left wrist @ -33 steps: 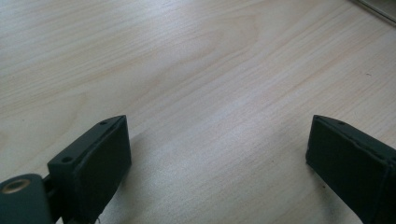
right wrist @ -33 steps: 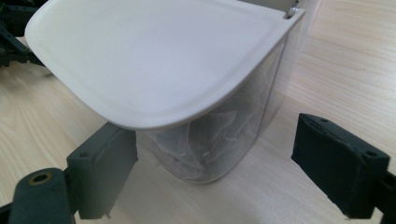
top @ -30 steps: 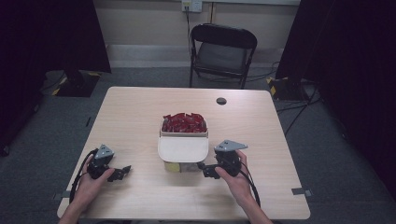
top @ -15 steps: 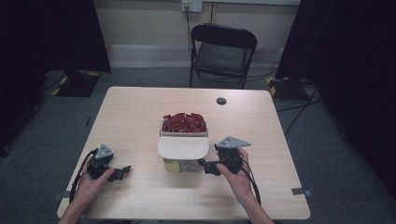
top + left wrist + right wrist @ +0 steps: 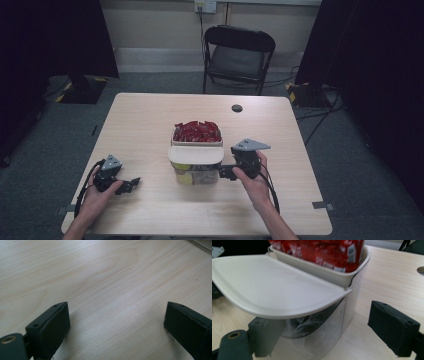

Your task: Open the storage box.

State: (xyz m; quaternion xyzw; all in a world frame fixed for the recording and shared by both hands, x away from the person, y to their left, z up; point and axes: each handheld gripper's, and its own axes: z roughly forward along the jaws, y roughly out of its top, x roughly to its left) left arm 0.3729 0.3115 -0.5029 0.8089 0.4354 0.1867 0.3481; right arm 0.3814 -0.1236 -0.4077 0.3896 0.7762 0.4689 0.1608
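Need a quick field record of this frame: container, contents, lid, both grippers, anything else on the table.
container: clear plastic bin with a cream rim, mid-table
contents: red packets heaped in the top tray; yellowish items below, unclear
lid: cream flap lid open, jutting toward the person
right gripper: open, at the bin's right side, one of the fingers clear of the wall, the other under the lid
left gripper: open, low over bare light wooden table, apart from the bin
other: small dark round spot at the far side of the table
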